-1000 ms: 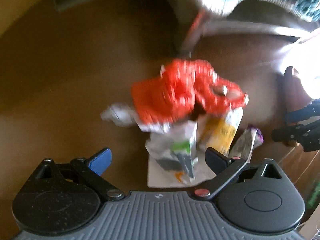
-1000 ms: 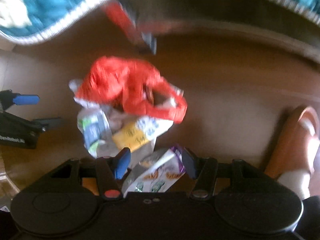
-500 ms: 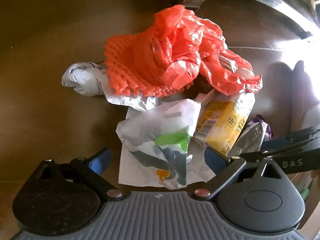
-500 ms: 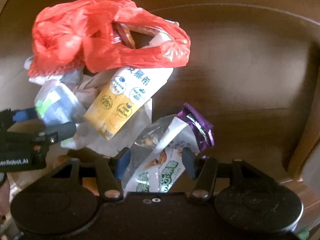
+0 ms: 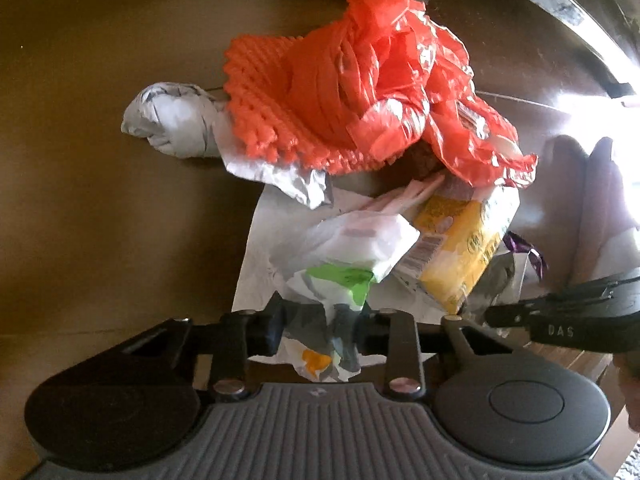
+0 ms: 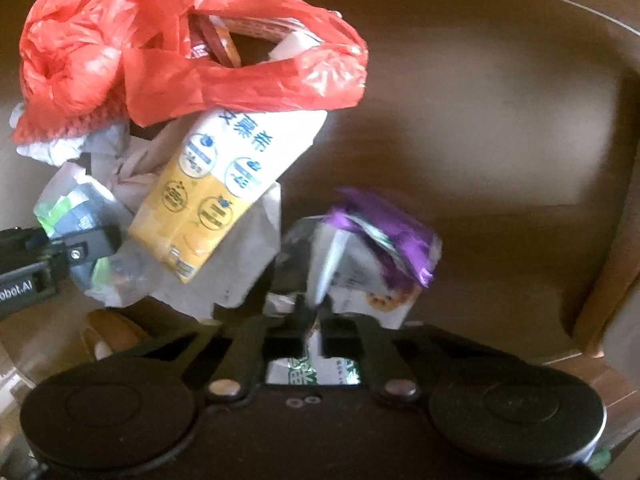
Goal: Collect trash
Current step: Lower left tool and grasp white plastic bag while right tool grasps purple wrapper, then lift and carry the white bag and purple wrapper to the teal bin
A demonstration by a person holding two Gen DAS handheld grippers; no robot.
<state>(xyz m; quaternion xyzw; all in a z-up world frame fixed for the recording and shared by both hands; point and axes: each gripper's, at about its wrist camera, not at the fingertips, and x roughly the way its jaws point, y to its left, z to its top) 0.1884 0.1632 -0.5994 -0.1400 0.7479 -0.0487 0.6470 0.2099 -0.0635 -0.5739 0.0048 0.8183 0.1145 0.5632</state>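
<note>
Left wrist view: left hand-held gripper (image 5: 316, 326) is closing on the white-and-green wrapper (image 5: 340, 276) at the pile's near edge on the tabletop (image 5: 100, 200); earlier its jaws stood wide.

Right wrist view: right hand-held gripper (image 6: 314, 312), previously open, is clenched on the purple snack packet (image 6: 380, 248), right of the yellow carton (image 6: 216, 196).

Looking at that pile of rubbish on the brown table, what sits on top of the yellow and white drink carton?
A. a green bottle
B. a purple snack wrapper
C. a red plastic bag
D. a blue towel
C. In the right wrist view the crumpled red plastic bag drapes over the upper end of the yellow and white drink carton, while the purple snack wrapper lies apart, to its right.
</note>
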